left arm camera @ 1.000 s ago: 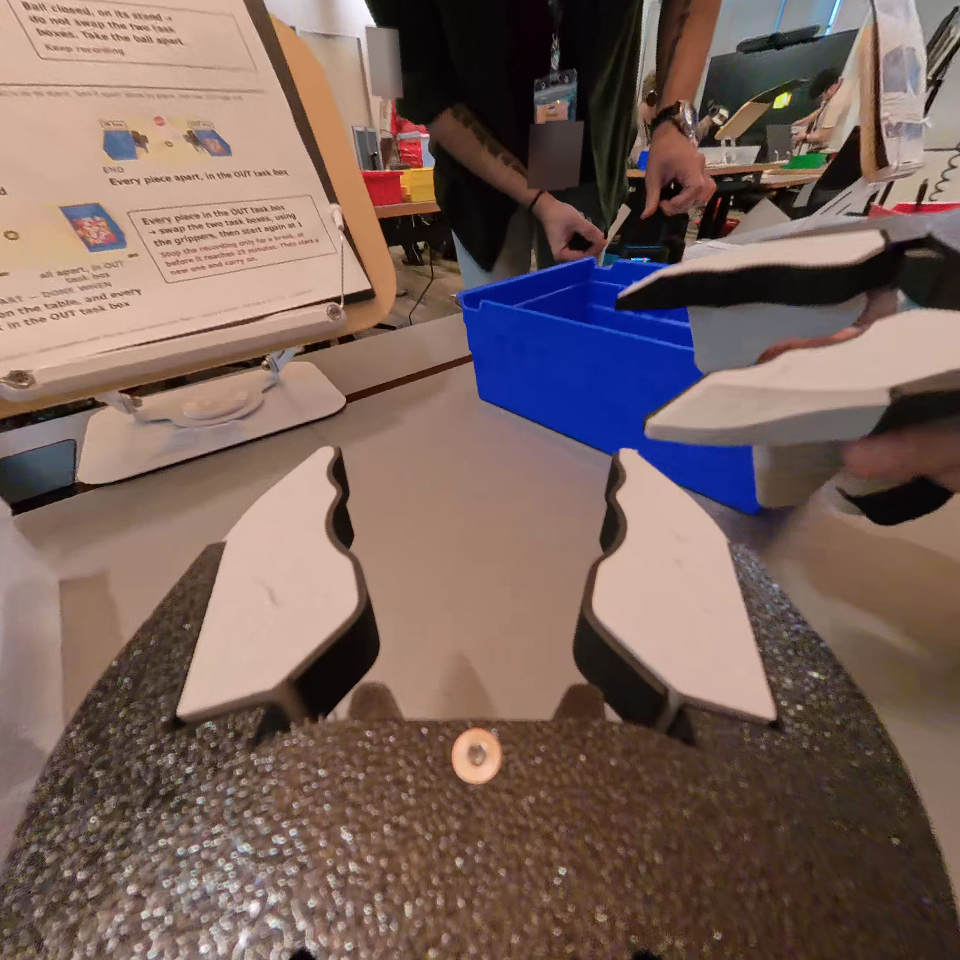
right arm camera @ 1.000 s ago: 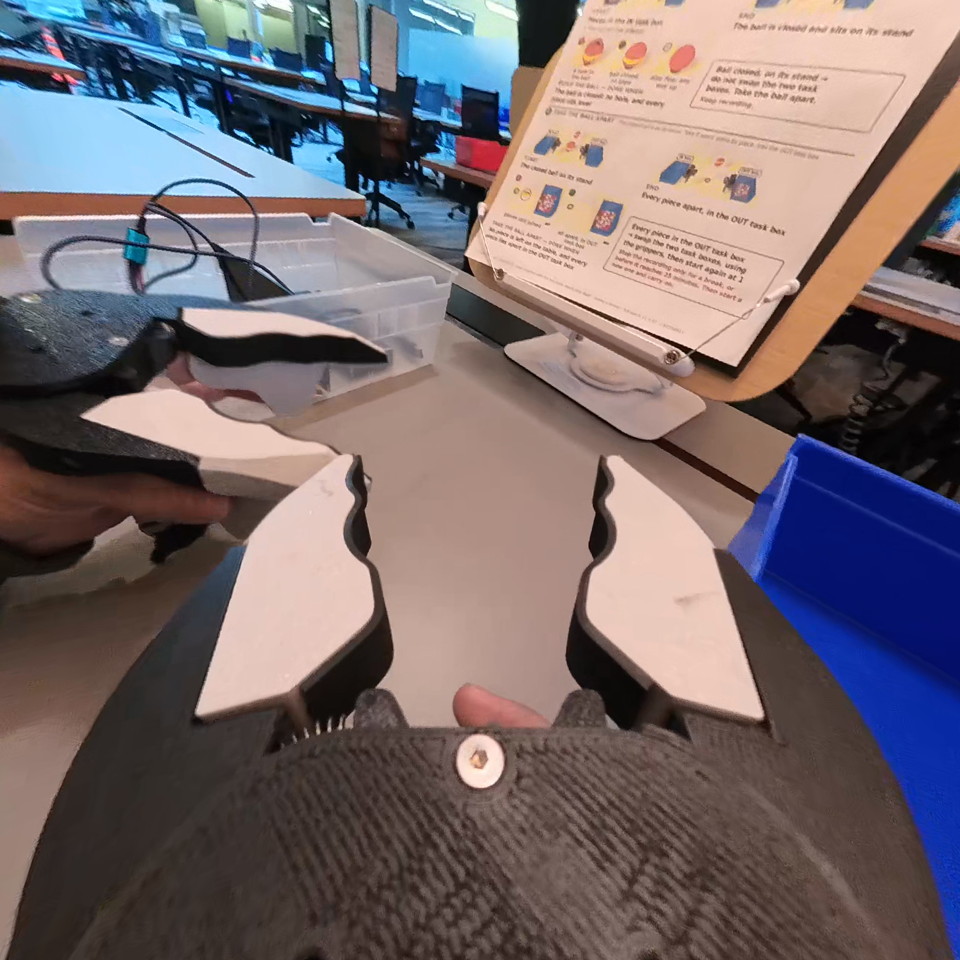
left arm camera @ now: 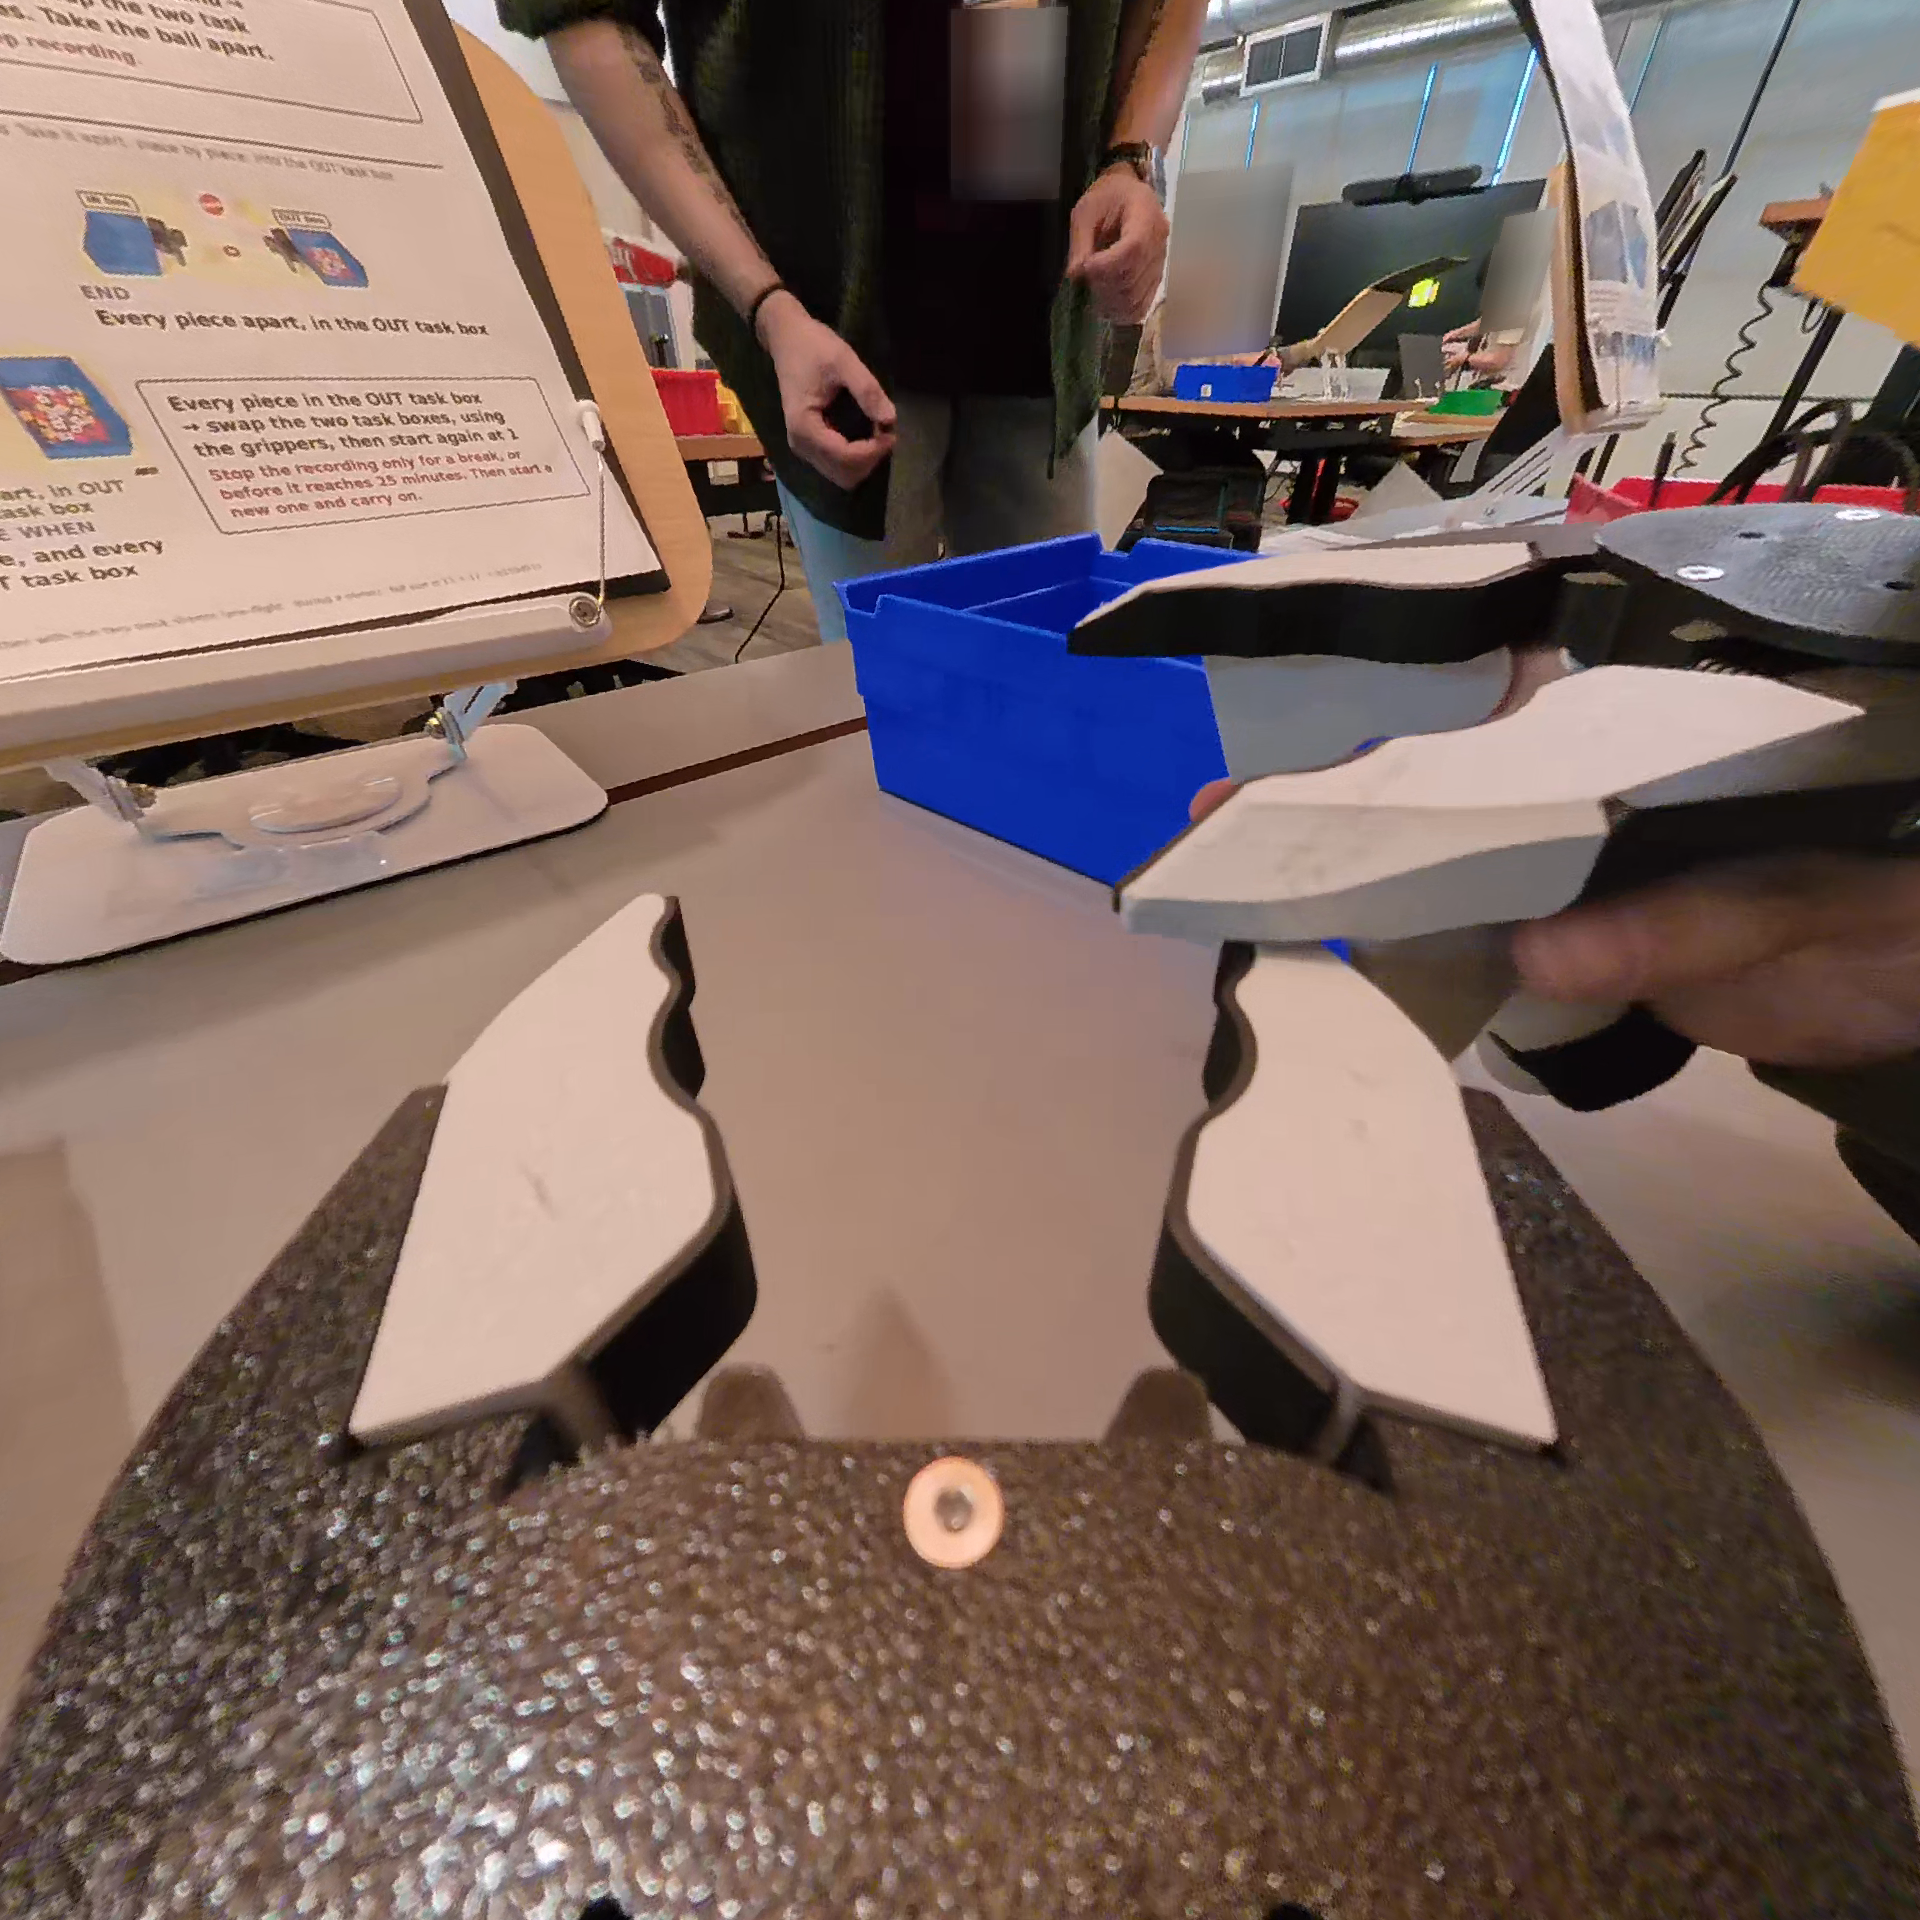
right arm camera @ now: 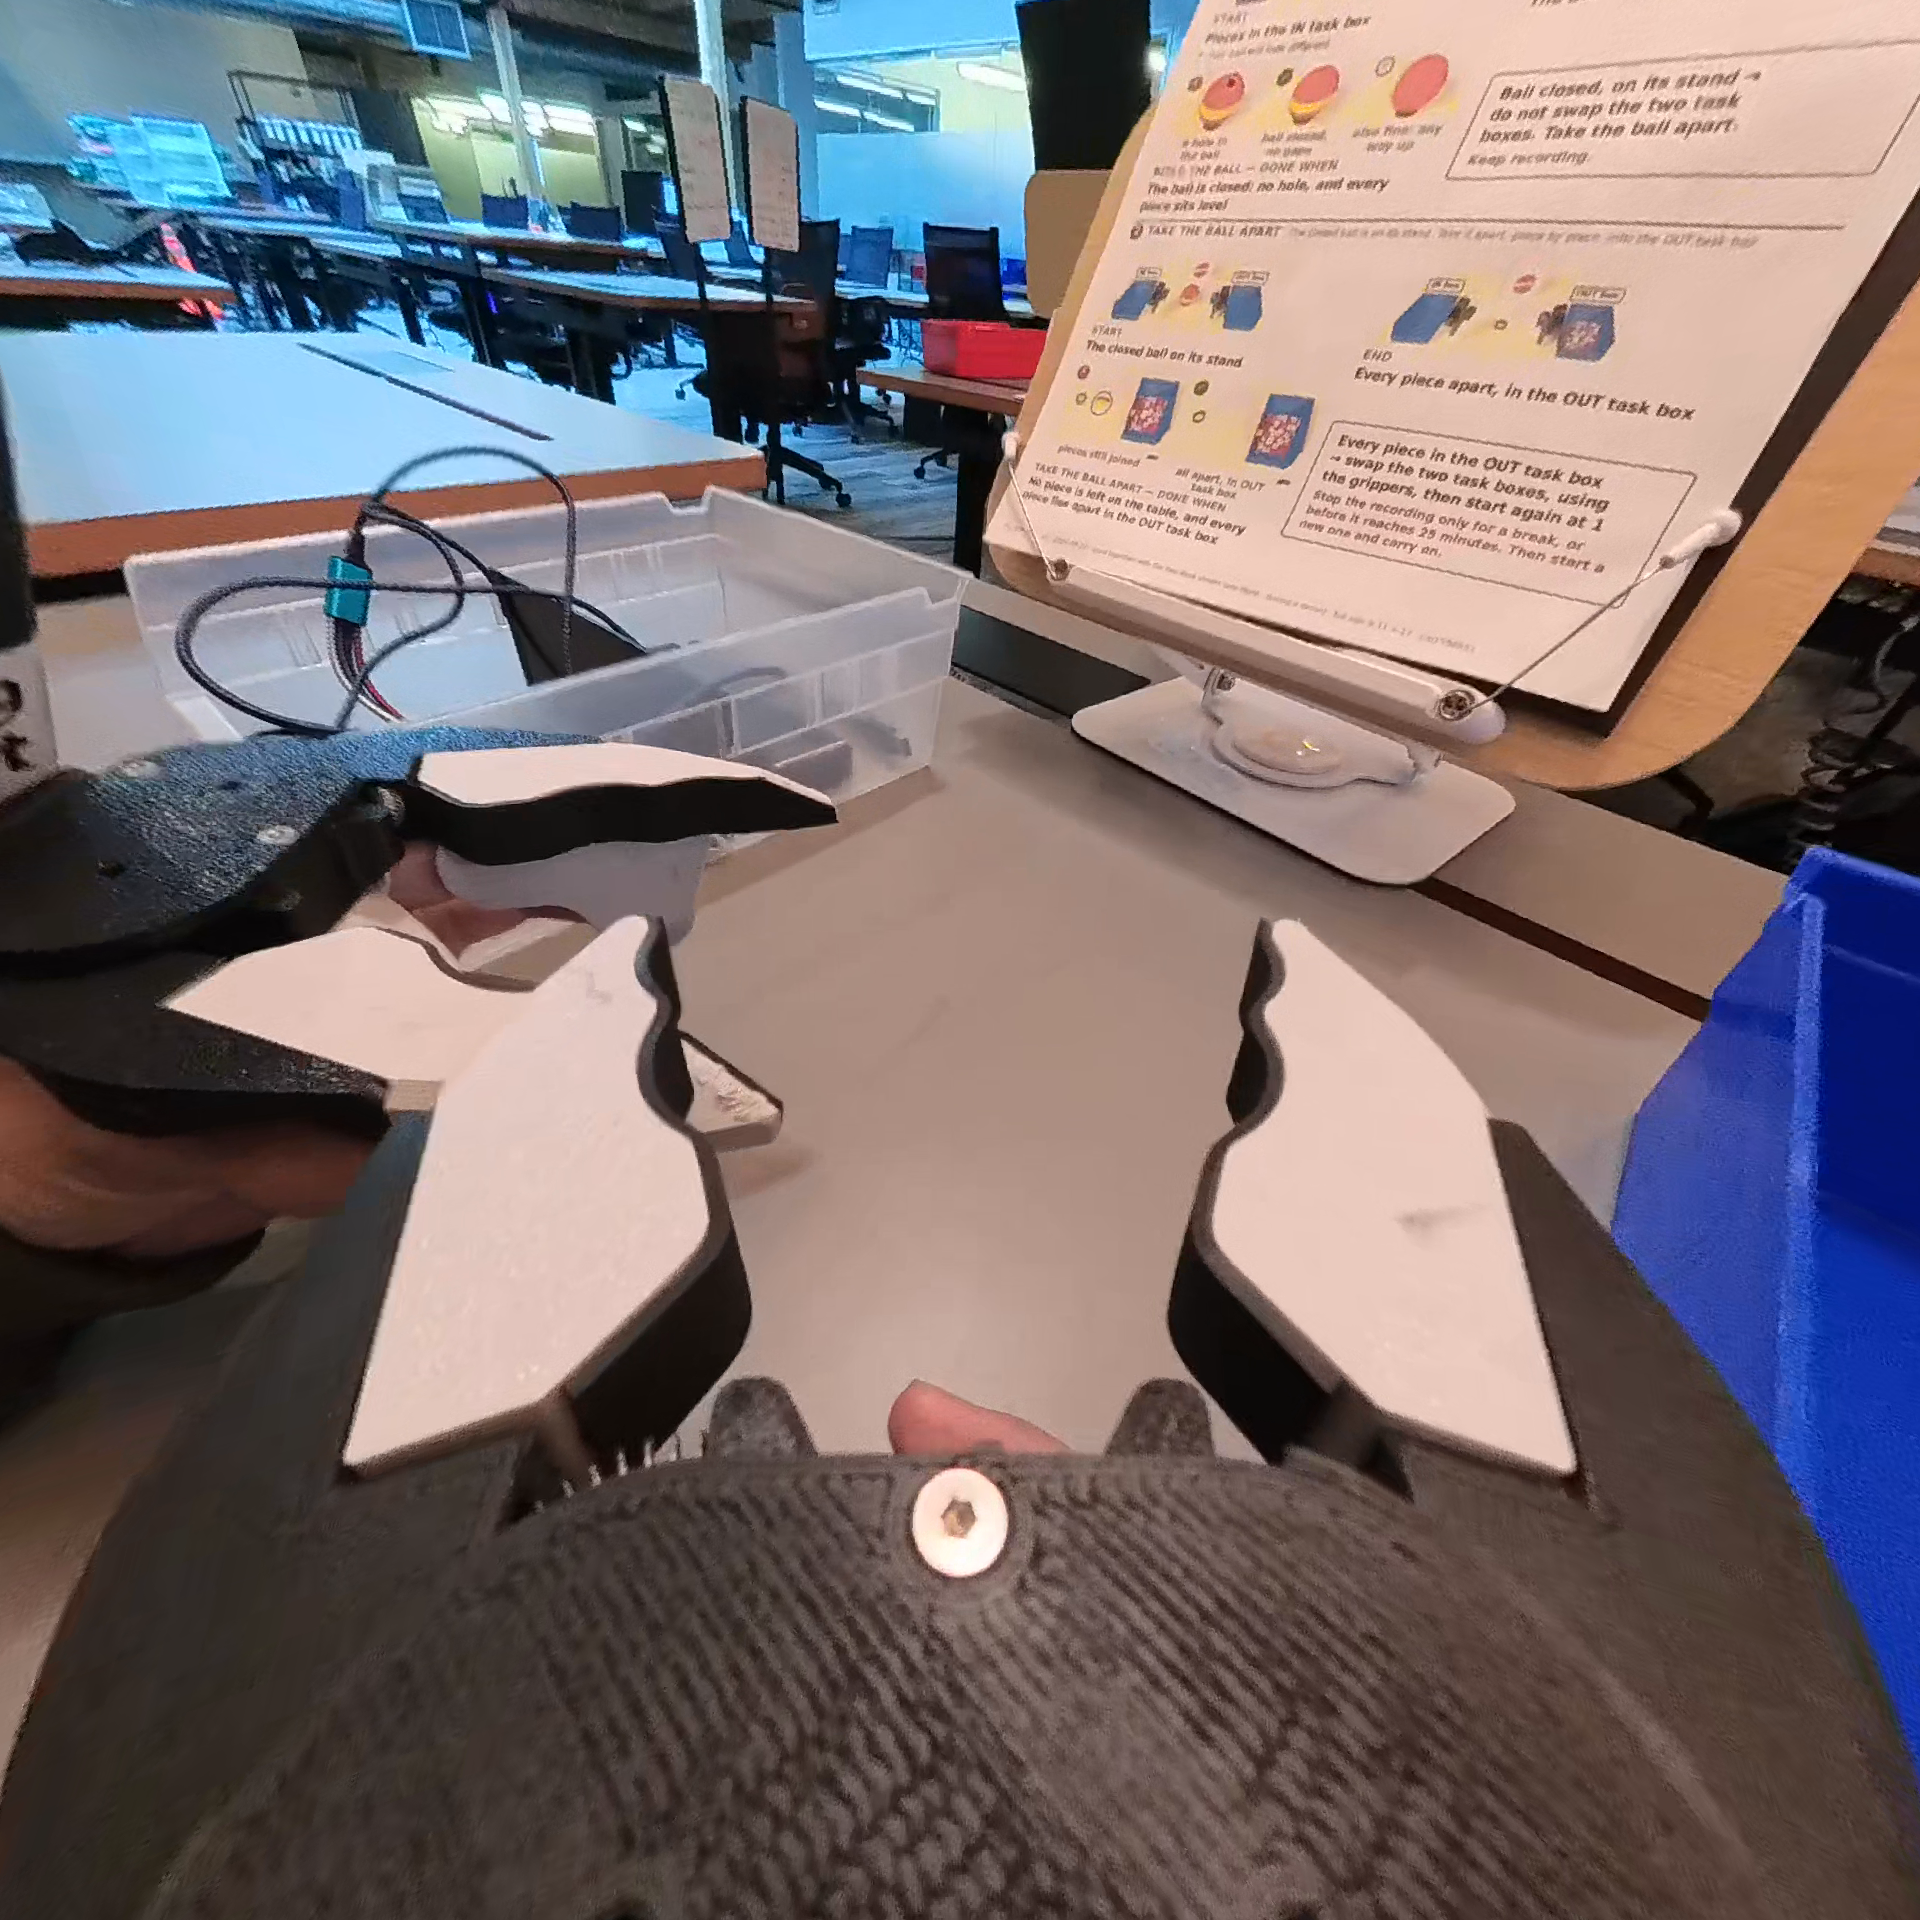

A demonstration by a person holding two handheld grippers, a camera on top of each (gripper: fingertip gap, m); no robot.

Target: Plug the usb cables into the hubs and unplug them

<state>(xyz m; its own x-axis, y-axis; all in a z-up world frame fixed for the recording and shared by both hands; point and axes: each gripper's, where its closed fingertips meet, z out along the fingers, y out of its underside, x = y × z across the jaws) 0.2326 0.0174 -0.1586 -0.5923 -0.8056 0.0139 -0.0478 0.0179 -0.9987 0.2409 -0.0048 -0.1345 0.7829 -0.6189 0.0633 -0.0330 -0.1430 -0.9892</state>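
At the far left of the desk (right arm camera: 987,987) stood a clear plastic bin (right arm camera: 831,665), divided into compartments. Black usb cables (right arm camera: 416,582) lay in it, looping up above its rim, one bound by a small teal band; a dark wedge-shaped piece sat among them, and a few more dark items lay in the front compartments, too dim to identify. No hub could be made out with certainty.

Just in front of the bin, the left gripper (left arm camera: 951,1029) was held over bare desk with its fingers spread wide apart and nothing between them. In the right wrist view the same gripper (right arm camera: 790,956) appeared turned on its side, a hand wrapped around its grip.

Behind the middle of the desk, an instruction sheet (right arm camera: 1455,343) leaned on a wooden board held by a white stand (left arm camera: 301,821).

The right gripper (right arm camera: 956,1049) was likewise held above empty desk, its fingers parted wide and holding nothing; a fingertip showed at the base of the gap. Seen from the left wrist view, the right gripper (left arm camera: 1101,758) lay on its side in front of the blue bin.

The blue bin (left arm camera: 997,707) stood at the right of the desk, with inner dividers; what could be seen of its inside held nothing. Beyond it a person (left arm camera: 883,312) stood facing the desk.
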